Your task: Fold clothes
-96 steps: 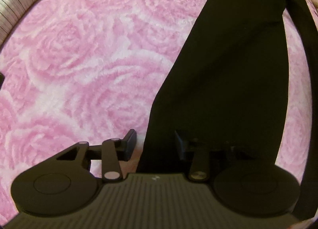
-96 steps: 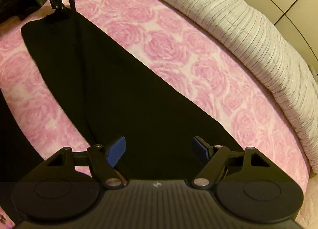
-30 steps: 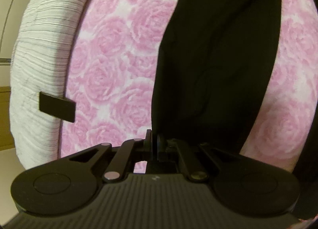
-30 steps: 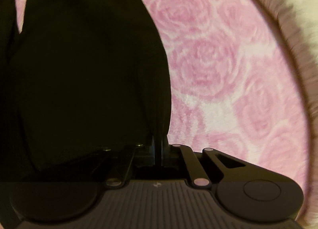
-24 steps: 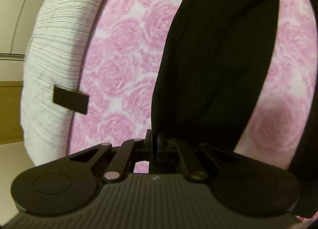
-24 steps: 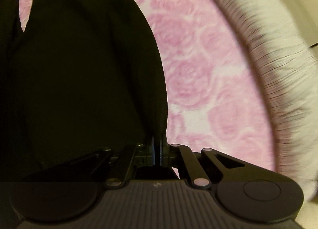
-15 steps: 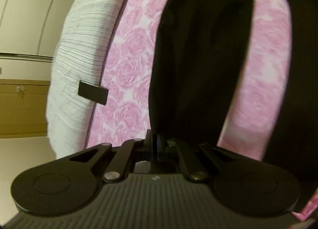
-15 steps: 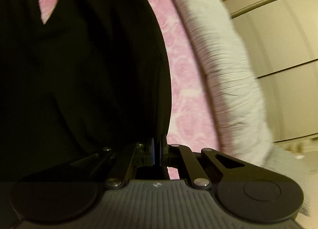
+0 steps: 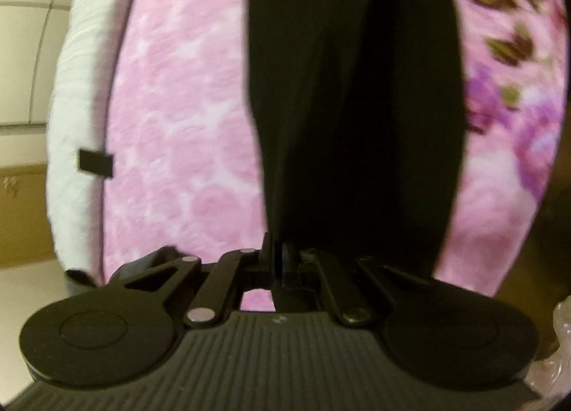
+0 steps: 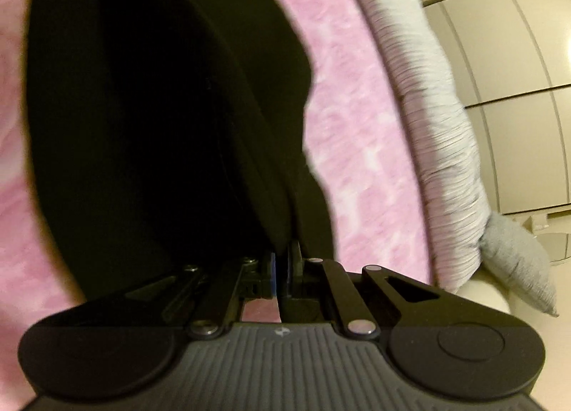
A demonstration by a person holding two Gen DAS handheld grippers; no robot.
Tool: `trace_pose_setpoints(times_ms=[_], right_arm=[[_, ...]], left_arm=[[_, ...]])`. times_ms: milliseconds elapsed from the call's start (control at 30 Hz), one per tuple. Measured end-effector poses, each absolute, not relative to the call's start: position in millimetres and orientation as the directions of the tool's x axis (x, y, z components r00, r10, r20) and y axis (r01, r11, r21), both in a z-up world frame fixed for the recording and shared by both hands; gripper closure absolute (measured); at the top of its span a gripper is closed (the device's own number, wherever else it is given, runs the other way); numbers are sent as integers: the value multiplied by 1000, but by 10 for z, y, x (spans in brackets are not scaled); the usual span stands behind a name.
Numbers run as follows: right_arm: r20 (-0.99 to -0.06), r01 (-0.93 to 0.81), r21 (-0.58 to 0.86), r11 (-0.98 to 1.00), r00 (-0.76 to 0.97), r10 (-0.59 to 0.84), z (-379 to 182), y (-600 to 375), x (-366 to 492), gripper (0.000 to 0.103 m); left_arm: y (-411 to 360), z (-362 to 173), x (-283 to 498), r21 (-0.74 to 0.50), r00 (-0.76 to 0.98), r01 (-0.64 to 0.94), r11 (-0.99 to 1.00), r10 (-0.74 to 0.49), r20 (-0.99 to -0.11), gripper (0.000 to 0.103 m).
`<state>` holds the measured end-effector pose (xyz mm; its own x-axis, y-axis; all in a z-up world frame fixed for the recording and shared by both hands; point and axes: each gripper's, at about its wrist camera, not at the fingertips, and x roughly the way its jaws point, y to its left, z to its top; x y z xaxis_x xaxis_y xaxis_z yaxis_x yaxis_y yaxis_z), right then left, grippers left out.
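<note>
Black garment [image 9: 353,96], left wrist view: it runs as a long dark band from the top of the frame down to the left tongs [image 9: 278,261], whose fingers are pressed together with a fold of the cloth pinched between them. The cloth hangs over the bed, in front of a pink rose-pattern blanket [image 9: 178,125]; whether its far end touches the blanket cannot be told. Left of the blanket runs a white ribbed cover [image 9: 78,89] with a small black rectangular object [image 9: 94,163] at its edge. A patch of fabric with purple flowers and dark leaves [image 9: 514,46] shows at upper right. Frame is blurred. Right wrist view: the same black garment [image 10: 160,107] fills the left and centre, broad at the top and narrowing toward the right tongs [image 10: 282,268], which are closed on its edge; a blue pad [image 10: 273,273] shows on the left finger, tight against the cloth. Pink blanket [image 10: 357,161] is visible to both sides of the garment. To its right lies the white ribbed cover [image 10: 428,107], and a grey cloth corner [image 10: 517,261] sticks out below it. Pale cupboard doors [image 10: 506,54] stand behind, at far right
</note>
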<state>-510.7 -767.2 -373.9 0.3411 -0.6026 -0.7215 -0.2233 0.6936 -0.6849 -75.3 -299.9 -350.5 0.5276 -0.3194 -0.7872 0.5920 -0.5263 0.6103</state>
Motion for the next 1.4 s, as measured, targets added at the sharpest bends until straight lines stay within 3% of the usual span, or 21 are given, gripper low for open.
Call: trace_pose_setpoints(times_ms=[433,733,1000,1400], right_arm=[[-677,-197,-735,649,258,-689,-3812,-7499,-4995,100],[-700,-224,-715,663,224,-679,-4073,-7494,-5020,100],[-703,-235,-711,662,232,-673,-3862,-7453,-5088,101],[-742,-274,-668,692,178,-646,-4079,-7274,-4970,100]], left_arm=[[-2654,-3125,-647,721,543,580,-380,-479,-690,102],[-2298,-3786,-999,667,525,581,-466,-412,-745,102],[-2144,-3859,-927,696,554,556,-454,-422,-718,101],[-2043,-4145,-725,699,554,523,-488,-428,-714,101]])
